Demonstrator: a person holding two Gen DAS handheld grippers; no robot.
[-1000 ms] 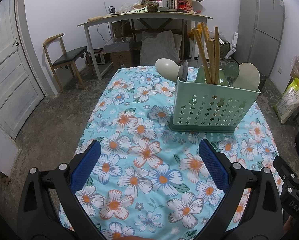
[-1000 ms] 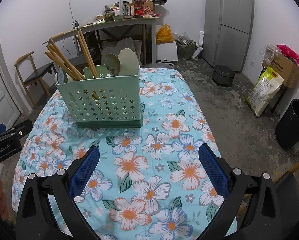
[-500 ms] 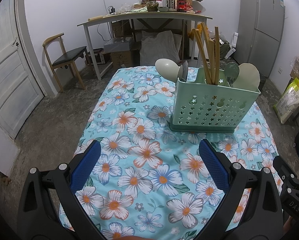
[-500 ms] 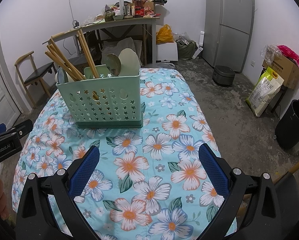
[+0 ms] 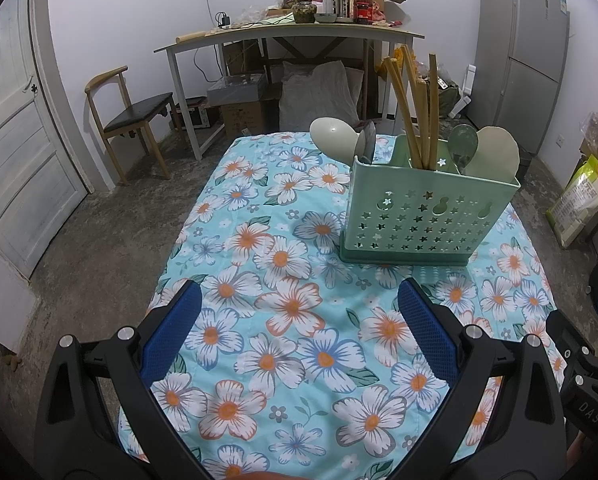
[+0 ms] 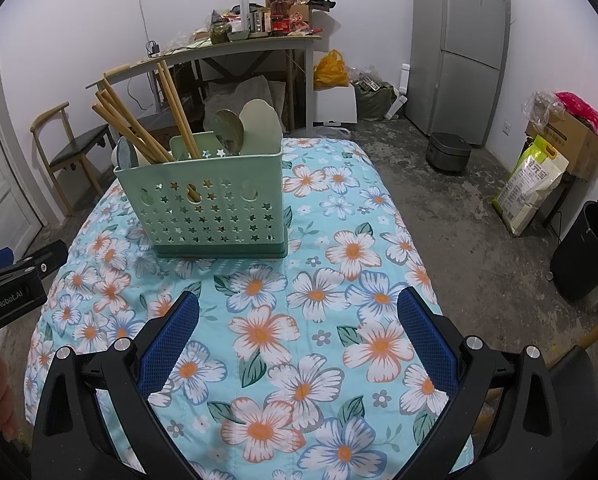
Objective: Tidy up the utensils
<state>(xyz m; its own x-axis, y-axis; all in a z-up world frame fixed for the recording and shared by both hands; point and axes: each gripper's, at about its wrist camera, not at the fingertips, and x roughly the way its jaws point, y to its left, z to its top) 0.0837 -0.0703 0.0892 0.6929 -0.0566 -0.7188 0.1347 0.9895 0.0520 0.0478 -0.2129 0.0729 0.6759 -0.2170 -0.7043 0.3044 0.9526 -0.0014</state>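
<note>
Floral-cloth table point(image 5: 291, 308) carries the green caddy point(image 5: 427, 216) w/ chopsticks point(image 5: 413, 108) & spoons standing upright in it, ahead-right of your left gripper point(image 5: 299, 332) and ahead-left of your right gripper point(image 6: 295, 332), both spread wide & empty, neither clearly nearer.

utensil handles point(image 5: 413, 120) hidden inside the green caddy point(image 5: 427, 216) (compartments indistinguishable); fridge point(image 6: 459, 40) top cropped

Near half of our flowered table point(image 5: 291, 320) lies bare cloth; both grippers pass freely there. Far right, the green caddy point(image 5: 423, 216) stands in our way, chopsticks point(image 5: 411, 112) and spoons point(image 5: 495, 152) jutting above its rim. Left of it, open cloth runs far.
</note>
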